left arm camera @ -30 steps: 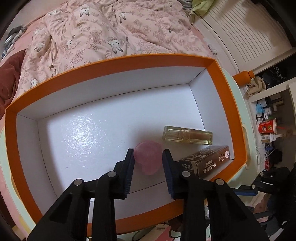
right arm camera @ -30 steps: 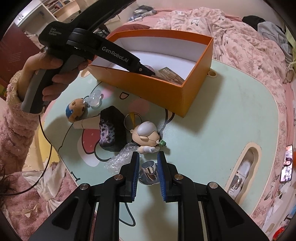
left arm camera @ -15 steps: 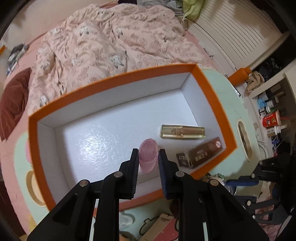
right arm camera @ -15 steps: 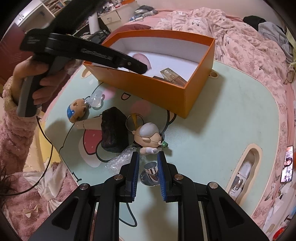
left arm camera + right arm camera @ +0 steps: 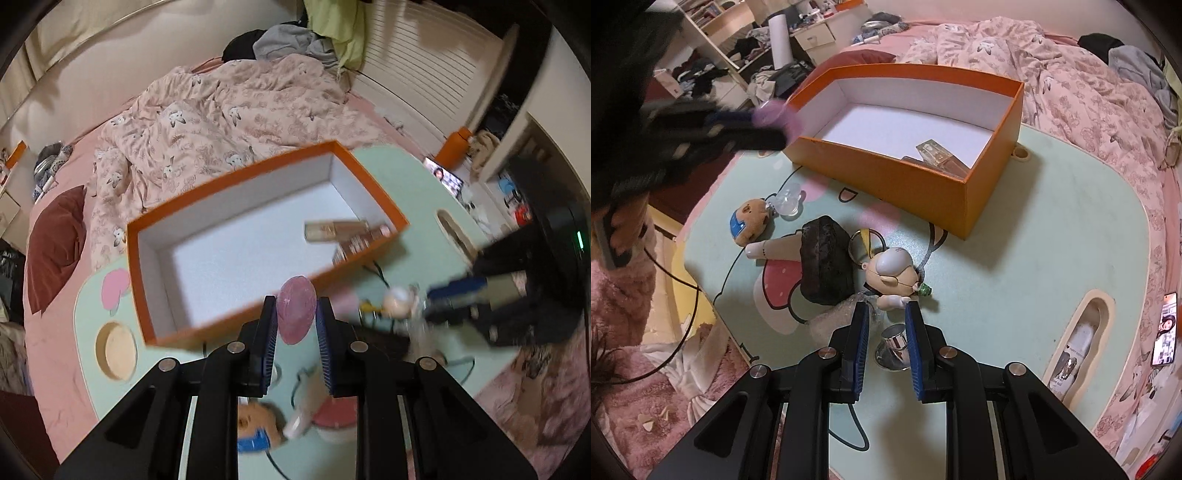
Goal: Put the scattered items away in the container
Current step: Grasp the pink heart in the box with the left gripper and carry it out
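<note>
Left gripper clamped on pink egg-shaped item, above near rim of orange box. Right gripper clenched empty over chrome cap; bald figurine, black pouch, bear-head charm scattered alongside on mint table.

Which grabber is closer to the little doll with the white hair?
Right. The right gripper sits just in front of the white-haired doll; the left gripper is up by the orange box.
</note>
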